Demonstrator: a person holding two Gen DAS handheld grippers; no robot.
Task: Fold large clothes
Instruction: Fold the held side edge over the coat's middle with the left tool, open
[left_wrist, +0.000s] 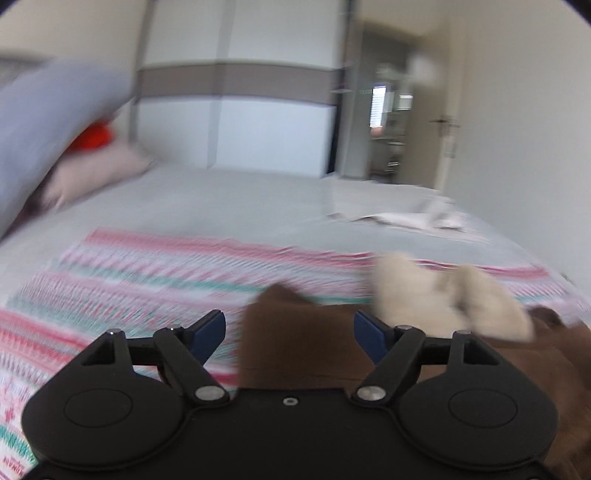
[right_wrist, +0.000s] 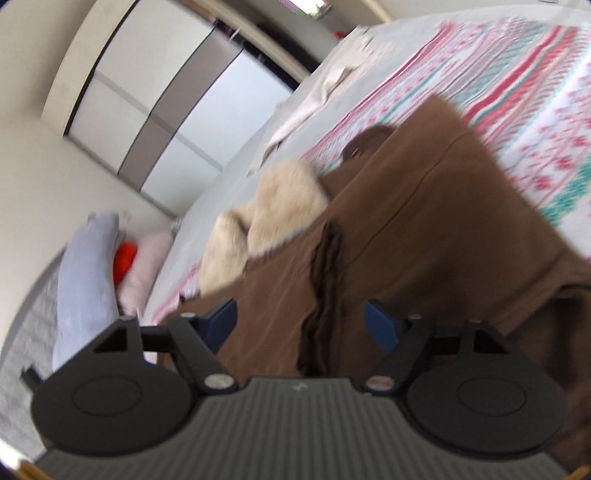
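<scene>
Both the left gripper (left_wrist: 289, 328) and right gripper (right_wrist: 300, 320) are spread wide open over the brown coat (right_wrist: 424, 236) (cream fur collar (right_wrist: 266, 221) at 11 o'clock), which lies on the striped blanket (left_wrist: 147, 273) on the bed (left_wrist: 229, 199).

Soft, even daylight fills both views, with no harsh shadows or glare. Motion blur smears the patterned blanket (left_wrist: 147, 273) and wardrobe (right_wrist: 155, 122) — only the near gripper bodies stay sharp. Fisheye bending darkens the corners.
</scene>
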